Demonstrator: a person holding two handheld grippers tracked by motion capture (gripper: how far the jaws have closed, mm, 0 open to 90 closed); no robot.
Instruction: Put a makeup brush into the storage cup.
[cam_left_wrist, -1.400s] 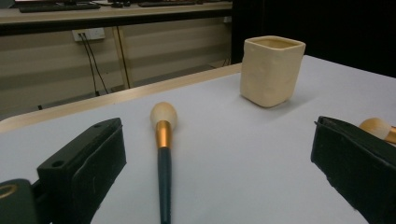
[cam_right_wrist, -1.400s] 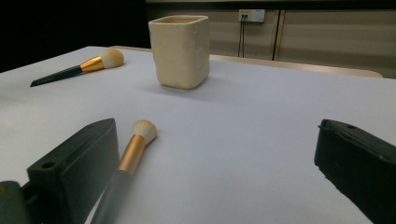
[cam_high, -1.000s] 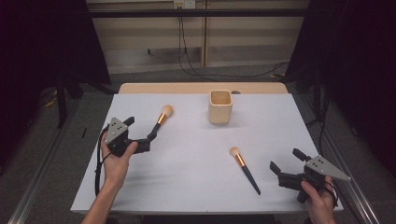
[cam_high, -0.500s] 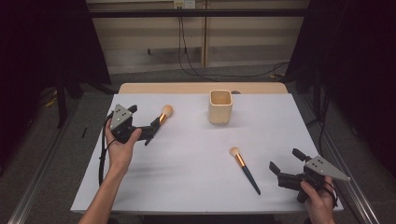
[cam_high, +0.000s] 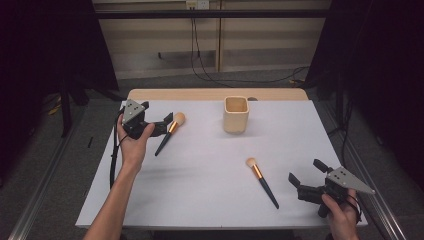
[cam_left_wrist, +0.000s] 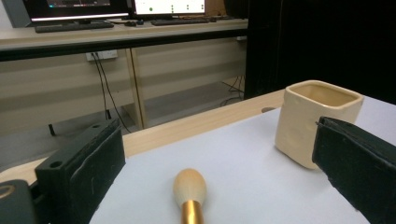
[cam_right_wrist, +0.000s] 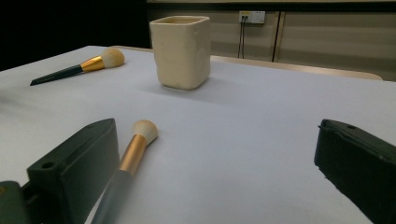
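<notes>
Wide-open right claw (cam_right_wrist: 219, 163), near brush (cam_right_wrist: 133, 151) by its left jaw, cream cup (cam_right_wrist: 181, 45) beyond.

Far brush (cam_high: 169, 132): cream head, gold ferrule, dark handle, flat on the table's left part. Near brush (cam_high: 261, 175) lies alike, front right. Cream square cup (cam_high: 236, 114) stands upright, empty.
</notes>
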